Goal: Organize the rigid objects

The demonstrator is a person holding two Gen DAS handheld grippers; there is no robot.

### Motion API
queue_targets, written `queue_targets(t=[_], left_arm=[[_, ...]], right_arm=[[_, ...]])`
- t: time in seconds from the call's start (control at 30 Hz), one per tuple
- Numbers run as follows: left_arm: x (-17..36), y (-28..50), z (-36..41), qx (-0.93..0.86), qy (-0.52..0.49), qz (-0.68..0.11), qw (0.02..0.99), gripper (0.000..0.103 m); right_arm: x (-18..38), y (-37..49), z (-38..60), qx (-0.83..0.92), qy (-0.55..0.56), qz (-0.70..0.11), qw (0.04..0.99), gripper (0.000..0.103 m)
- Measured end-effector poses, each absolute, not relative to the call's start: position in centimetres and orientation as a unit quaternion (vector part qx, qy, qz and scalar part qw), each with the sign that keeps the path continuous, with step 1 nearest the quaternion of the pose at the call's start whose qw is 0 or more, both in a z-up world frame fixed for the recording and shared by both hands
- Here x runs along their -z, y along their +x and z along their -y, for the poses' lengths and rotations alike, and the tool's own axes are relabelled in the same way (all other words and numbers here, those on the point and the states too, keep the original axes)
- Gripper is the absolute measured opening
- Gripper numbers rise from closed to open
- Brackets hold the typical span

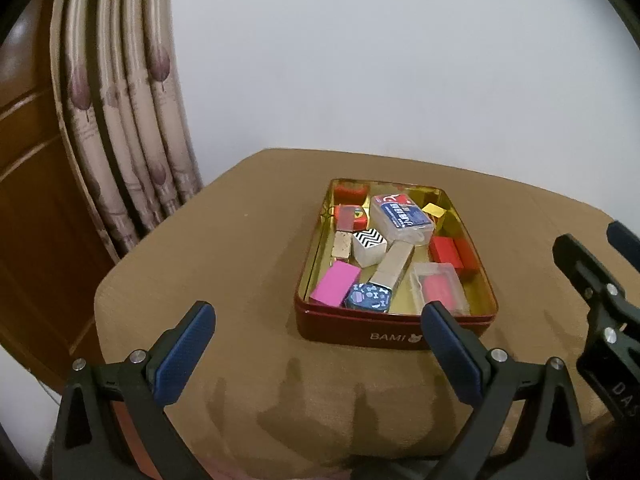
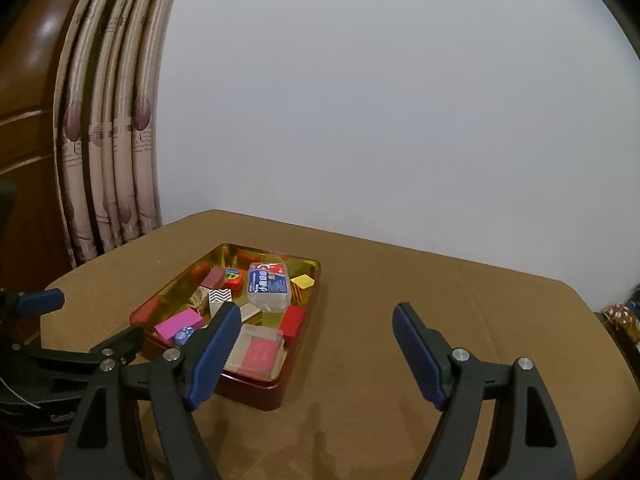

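Observation:
A red tin (image 1: pixel 360 330) with a gold inside stands on the brown table (image 1: pixel 224 248). It holds several small things: a pink block (image 1: pixel 335 283), a blue patterned block (image 1: pixel 369 297), a zigzag-patterned white block (image 1: pixel 369 245), a clear case with a blue label (image 1: pixel 400 214), red blocks (image 1: pixel 454 253) and a clear box with red contents (image 1: pixel 438 286). My left gripper (image 1: pixel 318 350) is open and empty, just in front of the tin. My right gripper (image 2: pixel 316 354) is open and empty, to the right of the tin (image 2: pixel 256 390). The left gripper also shows at the left edge of the right wrist view (image 2: pixel 40 302).
A patterned curtain (image 1: pixel 132 128) and a wooden door (image 1: pixel 28 184) stand to the left behind the table. A white wall (image 1: pixel 400 60) is behind. The table's bare top (image 2: pixel 460 292) stretches right of the tin. A dark patterned thing (image 2: pixel 622 316) lies at the far right edge.

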State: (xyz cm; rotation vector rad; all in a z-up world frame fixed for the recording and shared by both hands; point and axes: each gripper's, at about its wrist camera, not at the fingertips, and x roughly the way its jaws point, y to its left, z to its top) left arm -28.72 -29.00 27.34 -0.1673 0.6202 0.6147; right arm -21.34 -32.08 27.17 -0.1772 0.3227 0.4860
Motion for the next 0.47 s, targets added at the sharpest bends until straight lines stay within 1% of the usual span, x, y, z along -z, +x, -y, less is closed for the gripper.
queue_targets(t=[0.47], left_arm=[[-27.61,-28.67,28.73,-0.273,-0.079,-0.292,0.913,0.102]], right_arm=[[-27.0,-21.33,31.91,-0.249,-0.08,-0.159,0.952,0.08]])
